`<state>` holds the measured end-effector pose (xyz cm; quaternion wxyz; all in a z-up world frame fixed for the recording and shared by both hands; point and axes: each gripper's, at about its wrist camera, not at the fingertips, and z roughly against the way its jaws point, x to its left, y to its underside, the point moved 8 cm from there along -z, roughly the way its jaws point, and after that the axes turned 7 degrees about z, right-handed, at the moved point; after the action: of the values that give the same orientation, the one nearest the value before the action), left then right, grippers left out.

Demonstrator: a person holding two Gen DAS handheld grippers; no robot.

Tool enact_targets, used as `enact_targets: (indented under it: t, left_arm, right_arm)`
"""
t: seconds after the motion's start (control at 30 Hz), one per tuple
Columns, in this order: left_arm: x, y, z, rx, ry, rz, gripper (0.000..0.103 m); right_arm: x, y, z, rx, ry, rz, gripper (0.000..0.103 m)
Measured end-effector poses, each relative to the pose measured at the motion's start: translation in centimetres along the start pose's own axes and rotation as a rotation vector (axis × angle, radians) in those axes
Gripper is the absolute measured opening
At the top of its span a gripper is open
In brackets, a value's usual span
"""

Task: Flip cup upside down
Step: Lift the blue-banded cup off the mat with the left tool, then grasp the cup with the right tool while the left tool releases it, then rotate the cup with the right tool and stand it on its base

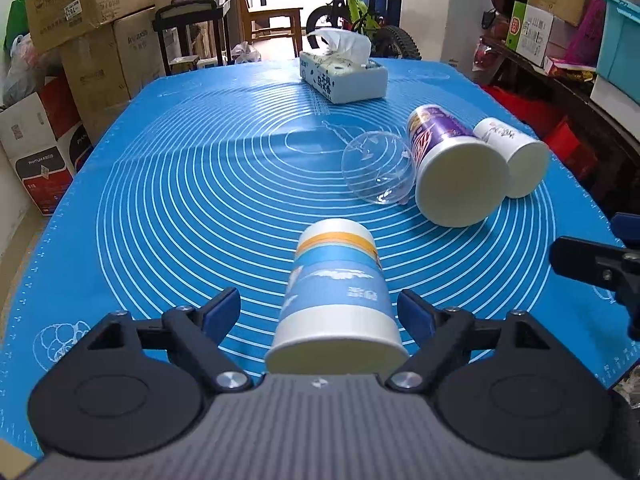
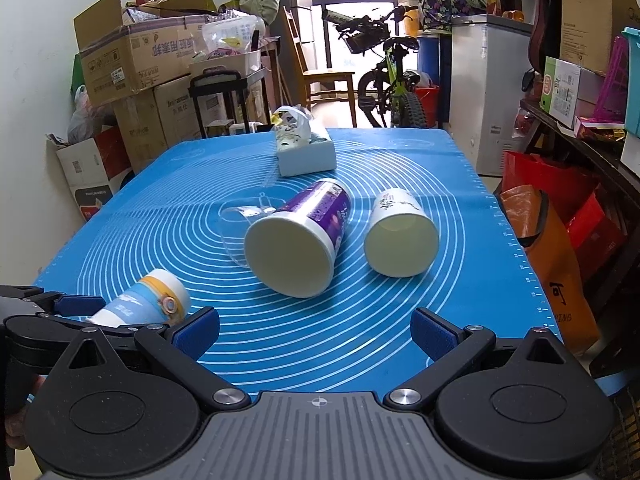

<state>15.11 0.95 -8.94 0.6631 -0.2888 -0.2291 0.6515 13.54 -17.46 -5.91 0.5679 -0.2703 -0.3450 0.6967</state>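
Observation:
A blue-and-white paper cup with an orange band lies on its side on the blue mat, its mouth toward me. My left gripper is open, its blue pads either side of the cup, not touching it. The cup also shows in the right wrist view, at the left, with the left gripper's fingers around it. My right gripper is open and empty above the mat's near edge. A purple cup, a white cup and a clear plastic cup also lie on their sides.
A tissue box stands at the mat's far side. Cardboard boxes are stacked to the left. A shelf with boxes runs along the right. A bicycle and a chair stand beyond the table.

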Motion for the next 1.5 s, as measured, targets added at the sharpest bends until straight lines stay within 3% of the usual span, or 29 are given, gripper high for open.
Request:
enact_targets:
  t: [0.27,0.43,0.67,0.83,1.07,1.13,1.2,1.33,1.5]
  left_arm:
    - [1.5,-2.2,4.7,-0.112,0.022,0.047,0.092]
    - [5.0,-3.1,6.1,-0.164,-0.064,0.077,0.092]
    - [11.6,-2.3,4.6,-0.139,-0.192,0.173,0.092]
    - [14.3,-1.1,3.5,-0.101,-0.221,0.217,0.092]
    - [14.3,-0.6,3.3,-0.093,-0.204,0.206,0.092]
    - [14.0,-0.5,3.4,-0.097,-0.197,0.197,0.092]
    - [13.7,-0.5,3.4,-0.100,-0.193,0.189,0.092]
    - [13.4,-0.4,3.3,-0.099,-0.178,0.179,0.092]
    - [12.8,-0.4,3.5,-0.118,-0.170,0.176,0.092]
  right_arm:
    - [2.7,-2.4,-0.3,0.058,-0.125,-0.040,0.101]
    - [5.6,-4.3,-1.8,0.136,-0.227,-0.058,0.101]
    - [9.2,-5.5,-6.2,0.323,-0.334,-0.178,0.097]
    - [10.2,-4.1,-9.4,0.448,-0.350,-0.285,0.092]
    - [11.2,-3.2,-11.9,0.534,-0.316,-0.301,0.084]
    - [11.4,-3.0,-12.2,0.567,-0.315,-0.308,0.079]
    - [11.6,-2.7,-12.7,0.595,-0.309,-0.301,0.066]
    - [11.7,-2.3,-12.7,0.584,-0.339,-0.316,0.062]
    - [11.6,-3.7,-10.2,0.385,-0.357,-0.211,0.062]
